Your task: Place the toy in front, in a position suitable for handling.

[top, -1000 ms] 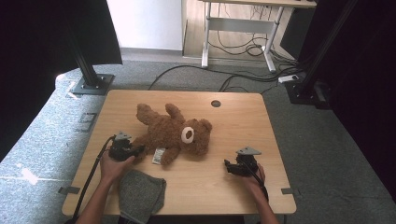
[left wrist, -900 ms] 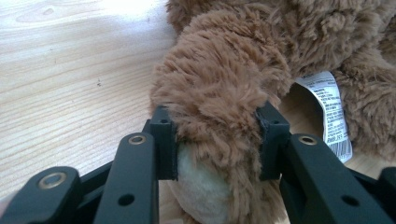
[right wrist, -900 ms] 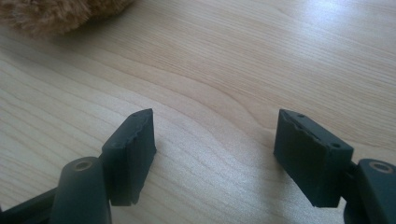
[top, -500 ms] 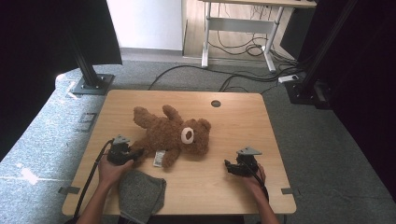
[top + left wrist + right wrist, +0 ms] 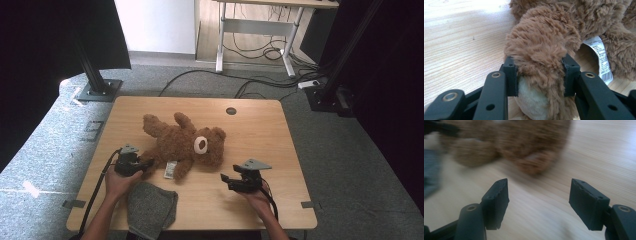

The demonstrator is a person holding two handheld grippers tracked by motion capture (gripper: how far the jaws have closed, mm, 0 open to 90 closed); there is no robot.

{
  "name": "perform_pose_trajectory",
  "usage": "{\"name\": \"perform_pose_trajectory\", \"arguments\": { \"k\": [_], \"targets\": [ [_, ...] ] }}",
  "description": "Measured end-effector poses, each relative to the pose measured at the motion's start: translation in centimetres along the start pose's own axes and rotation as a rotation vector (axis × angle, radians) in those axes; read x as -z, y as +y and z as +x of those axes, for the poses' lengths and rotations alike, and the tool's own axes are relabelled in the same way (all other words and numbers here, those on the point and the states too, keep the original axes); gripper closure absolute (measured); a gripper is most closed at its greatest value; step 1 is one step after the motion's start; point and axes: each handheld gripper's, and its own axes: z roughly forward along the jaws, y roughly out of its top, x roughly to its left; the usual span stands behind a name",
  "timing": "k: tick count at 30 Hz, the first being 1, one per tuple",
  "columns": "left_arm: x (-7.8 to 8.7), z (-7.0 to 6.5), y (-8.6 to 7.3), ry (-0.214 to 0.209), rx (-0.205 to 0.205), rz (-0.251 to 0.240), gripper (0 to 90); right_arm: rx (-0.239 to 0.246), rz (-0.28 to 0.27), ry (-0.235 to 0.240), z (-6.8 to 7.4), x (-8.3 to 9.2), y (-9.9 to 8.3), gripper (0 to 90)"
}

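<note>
A brown teddy bear [image 5: 182, 142] lies on the wooden table [image 5: 260, 130] with its head toward the right and a white label [image 5: 170, 170] at its lower side. My left gripper [image 5: 145, 164] is shut on one of the bear's legs [image 5: 541, 42]; the pads press into the fur from both sides, and the cream sole shows between them. The label [image 5: 600, 57] hangs just right of that leg. My right gripper [image 5: 227, 181] stands open and holds nothing, a short way right of the bear's head. In its own view the right gripper [image 5: 539, 202] faces the blurred bear [image 5: 524, 145].
A grey cloth [image 5: 150, 207] lies at the table's front edge between the person's forearms, and the cloth [image 5: 430, 177] also sits at the left of the right gripper view. A round hole [image 5: 231, 110] is near the table's far edge. Black stands and cables occupy the floor behind.
My right gripper has moved left toward the bear's head and risen a little. The left gripper stays shut on the leg, and the bear's legs have shifted slightly.
</note>
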Motion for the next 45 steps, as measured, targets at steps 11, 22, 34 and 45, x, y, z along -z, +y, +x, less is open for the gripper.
{"name": "perform_pose_trajectory", "arguments": {
  "k": [11,22,34,45],
  "targets": [
    [0.0,0.0,0.0,0.001,-0.005,-0.002,57.9,0.065,0.008,0.199,6.2,-3.8,1.5,31.7],
    [0.0,0.0,0.0,0.002,-0.006,-0.003,57.8,0.120,0.042,0.274,9.3,-6.7,1.8,32.1],
    [-0.1,0.0,0.0,0.004,-0.009,-0.002,57.7,0.139,0.049,0.287,10.2,-7.3,1.9,32.8],
    [-0.1,0.0,0.0,0.006,-0.012,0.000,57.6,0.148,0.055,0.297,10.9,-7.6,1.9,33.1]
  ]
}}
